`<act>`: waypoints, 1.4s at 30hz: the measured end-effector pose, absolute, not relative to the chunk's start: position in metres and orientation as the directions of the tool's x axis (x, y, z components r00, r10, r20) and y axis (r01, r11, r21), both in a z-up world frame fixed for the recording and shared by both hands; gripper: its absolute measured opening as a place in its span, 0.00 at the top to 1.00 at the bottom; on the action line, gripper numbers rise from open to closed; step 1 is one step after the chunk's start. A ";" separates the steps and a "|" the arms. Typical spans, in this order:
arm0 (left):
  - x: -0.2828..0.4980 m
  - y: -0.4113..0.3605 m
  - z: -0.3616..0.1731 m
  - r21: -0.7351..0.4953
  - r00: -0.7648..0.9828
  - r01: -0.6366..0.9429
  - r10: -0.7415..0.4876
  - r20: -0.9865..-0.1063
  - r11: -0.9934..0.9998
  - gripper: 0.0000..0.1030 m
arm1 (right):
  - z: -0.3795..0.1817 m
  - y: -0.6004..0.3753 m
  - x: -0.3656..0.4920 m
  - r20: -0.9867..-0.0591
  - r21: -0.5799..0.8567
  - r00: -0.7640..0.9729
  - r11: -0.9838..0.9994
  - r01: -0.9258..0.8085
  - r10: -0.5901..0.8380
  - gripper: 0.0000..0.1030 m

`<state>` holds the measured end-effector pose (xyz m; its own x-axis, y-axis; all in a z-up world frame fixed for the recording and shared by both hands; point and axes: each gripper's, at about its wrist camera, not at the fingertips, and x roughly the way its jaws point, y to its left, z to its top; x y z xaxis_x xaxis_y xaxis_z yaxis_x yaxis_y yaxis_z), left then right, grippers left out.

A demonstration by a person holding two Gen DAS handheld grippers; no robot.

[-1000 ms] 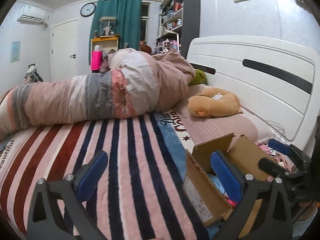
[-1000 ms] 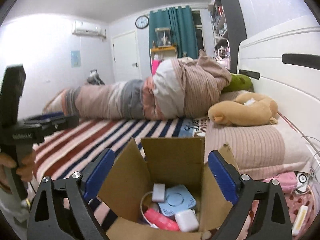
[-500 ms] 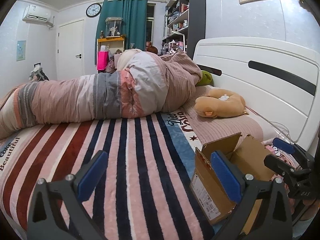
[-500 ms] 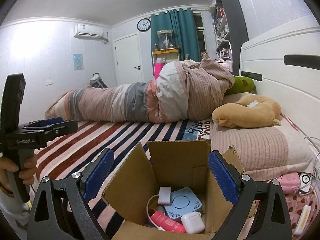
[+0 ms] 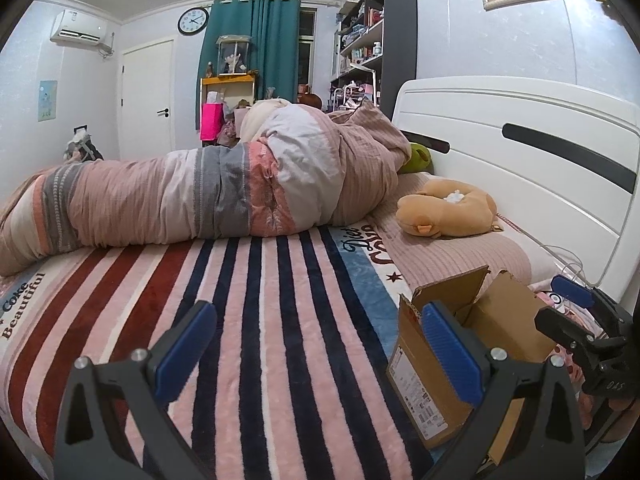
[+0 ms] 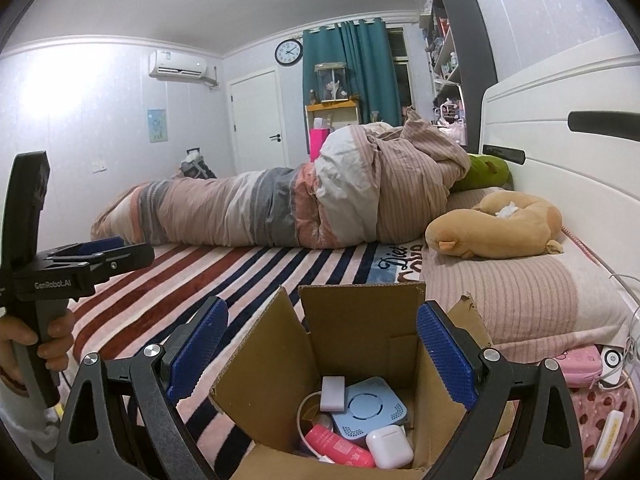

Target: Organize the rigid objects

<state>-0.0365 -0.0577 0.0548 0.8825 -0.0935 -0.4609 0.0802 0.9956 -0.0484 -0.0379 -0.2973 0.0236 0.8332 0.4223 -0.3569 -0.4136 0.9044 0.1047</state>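
Observation:
An open cardboard box [image 6: 362, 322] stands on the striped blanket, and my right gripper [image 6: 320, 320] hovers open above it with nothing between its fingers. Inside lie a pale blue square device [image 6: 370, 406], a white charger [image 6: 333, 393], a pink tube [image 6: 338, 446] and a white earbud case [image 6: 389, 448]. My left gripper [image 5: 316, 316] hangs open and empty over the blanket, left of the box [image 5: 420, 376]. It shows in the right wrist view as the left gripper [image 6: 132, 250], held by a hand [image 6: 52, 336]. The right gripper [image 5: 548, 300] pokes in behind the box.
A rolled striped duvet [image 5: 224, 196] lies across the bed's far side. An orange plush toy [image 6: 496, 228] rests on the pillow [image 6: 520, 292] by the white headboard [image 5: 520, 168]. A pink case [image 6: 580, 362], a white cable and a white-yellow item [image 6: 608, 436] lie right of the box.
Both grippers have lifted and drawn back a little from the box, which now sits lower and smaller in both views. Both have stayed open and the box contents have not moved.

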 end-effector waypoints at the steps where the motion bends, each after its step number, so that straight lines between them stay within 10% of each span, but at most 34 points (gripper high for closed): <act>1: -0.036 -0.057 0.055 -0.050 0.882 0.080 -0.094 -0.462 0.996 0.01 | 0.024 -0.297 -0.038 -0.357 0.105 0.833 0.904 -0.414 0.423 0.08; 42: -0.045 -0.051 0.059 -0.022 0.888 0.048 -0.053 -0.457 0.999 0.01 | 0.026 -0.286 -0.044 -0.354 0.118 0.835 0.905 -0.408 0.422 0.08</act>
